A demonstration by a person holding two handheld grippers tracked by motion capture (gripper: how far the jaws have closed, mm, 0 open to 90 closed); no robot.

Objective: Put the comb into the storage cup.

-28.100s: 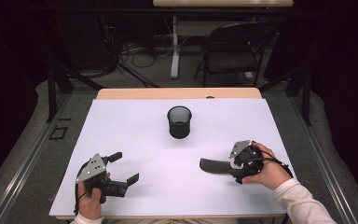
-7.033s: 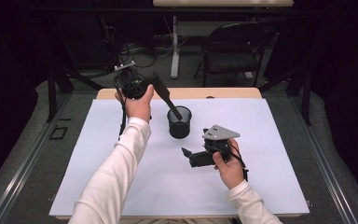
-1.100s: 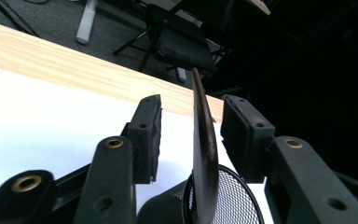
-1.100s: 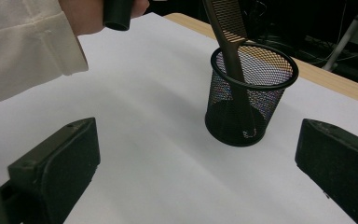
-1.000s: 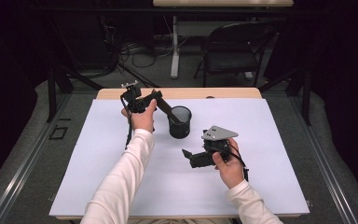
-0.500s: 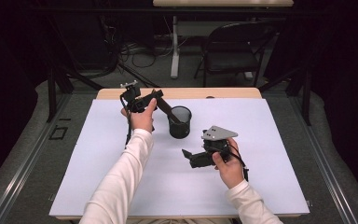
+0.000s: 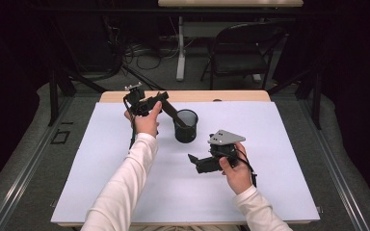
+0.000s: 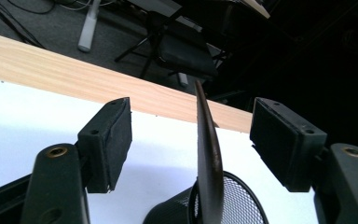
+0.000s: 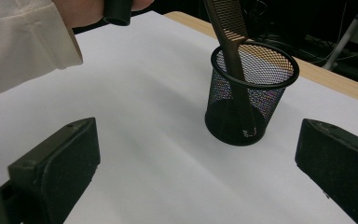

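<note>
Black mesh cup (image 7: 186,126) just past table (image 7: 101,183) centre, dark comb (image 9: 228,42) standing tilted inside, leaning toward ten o'clock. Left tool (image 8: 191,140) at the comb's upper end, jaws apart, untouching. Right tool (image 9: 196,172) at five o'clock of the cup, jaws spread wide, empty.

Your cup (image 9: 251,93) is black wire mesh, a fine grid pattern with a solid black rim. The comb (image 9: 228,35) standing in it is dark brown, its teeth a row of fine stripes. Your table cover (image 7: 125,192) is plain white; the table edge (image 8: 51,65) behind it is light wood grain. Your sleeve (image 9: 18,42) is off-white. Both your grippers' pads (image 9: 70,154) are matte black.
</note>
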